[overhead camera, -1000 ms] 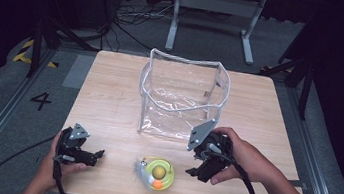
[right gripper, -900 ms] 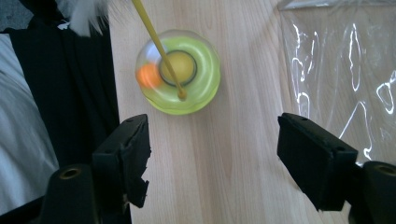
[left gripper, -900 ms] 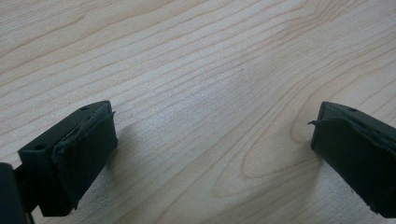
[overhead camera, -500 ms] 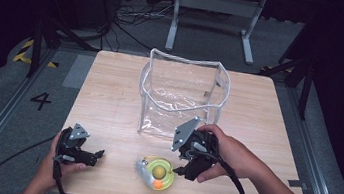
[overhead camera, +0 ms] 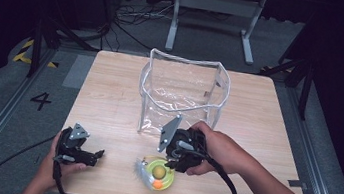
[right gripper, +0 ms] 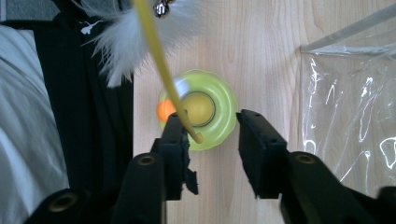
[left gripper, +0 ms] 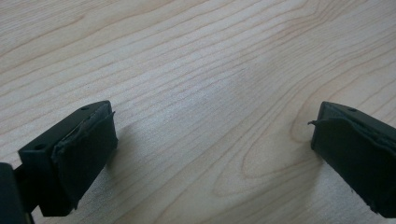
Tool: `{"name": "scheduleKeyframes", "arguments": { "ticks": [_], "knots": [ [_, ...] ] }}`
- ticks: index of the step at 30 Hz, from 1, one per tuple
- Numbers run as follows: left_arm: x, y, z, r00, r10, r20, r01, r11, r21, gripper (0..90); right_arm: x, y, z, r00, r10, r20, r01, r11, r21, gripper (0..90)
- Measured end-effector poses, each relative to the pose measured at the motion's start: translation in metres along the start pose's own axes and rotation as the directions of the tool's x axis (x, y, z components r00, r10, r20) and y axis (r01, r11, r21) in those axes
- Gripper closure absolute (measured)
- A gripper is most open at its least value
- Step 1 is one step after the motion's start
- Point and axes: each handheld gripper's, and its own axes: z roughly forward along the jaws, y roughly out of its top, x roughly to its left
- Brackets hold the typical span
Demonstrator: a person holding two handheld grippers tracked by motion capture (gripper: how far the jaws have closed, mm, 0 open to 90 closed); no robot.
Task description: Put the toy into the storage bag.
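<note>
Right tongs now over toy — left unmoved.

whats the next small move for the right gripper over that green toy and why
Probably lower a little and close on the green toy. In the right gripper view the right gripper has its jaws open, straddling the near rim of the toy without clamping it, with the yellow wand beside one jaw. The left gripper sits open on the table, apart from the toy.

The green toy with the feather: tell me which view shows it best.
The right gripper view. The green toy sits close up between the open jaws, with its yellow centre, orange ball, yellow stick and white feather plain. The high view shows it small at the table's near edge, beside the right gripper.
</note>
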Motion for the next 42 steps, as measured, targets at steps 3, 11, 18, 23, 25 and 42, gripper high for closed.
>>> {"name": "scheduleKeyframes", "arguments": {
  "ticks": [3,11,18,23,25,42],
  "knots": [
    [0.000,0.000,0.000,1.0000,-0.001,0.001,0.001,1.0000,0.001,0.5,0.000,0.005,-0.001,0.9998,-0.017,0.002,0.017,1.000,0.011,78.8],
    [0.000,0.000,0.000,1.0000,0.001,0.002,-0.001,1.0000,0.002,0.5,0.003,0.012,0.004,0.9986,-0.053,-0.005,0.053,0.997,0.047,87.9],
    [0.000,0.000,0.000,1.0000,0.000,0.003,0.000,1.0000,0.002,0.5,0.004,0.006,-0.004,0.9987,-0.048,0.015,0.047,0.996,0.071,88.0],
    [0.000,0.000,0.000,1.0000,0.000,0.003,0.000,1.0000,0.000,0.5,0.000,-0.012,-0.020,0.9993,-0.023,0.030,0.022,0.999,0.030,87.9],
    [0.000,0.000,0.000,1.0000,0.002,0.002,-0.002,1.0000,0.002,0.5,-0.001,-0.019,-0.026,0.9993,-0.013,0.034,0.012,1.000,0.025,87.9],
    [-0.001,0.000,0.000,0.9999,-0.010,-0.004,0.010,0.9999,0.001,0.6,-0.017,-0.091,-0.080,0.9812,0.144,0.129,-0.151,0.988,0.044,87.9]
  ]
}}
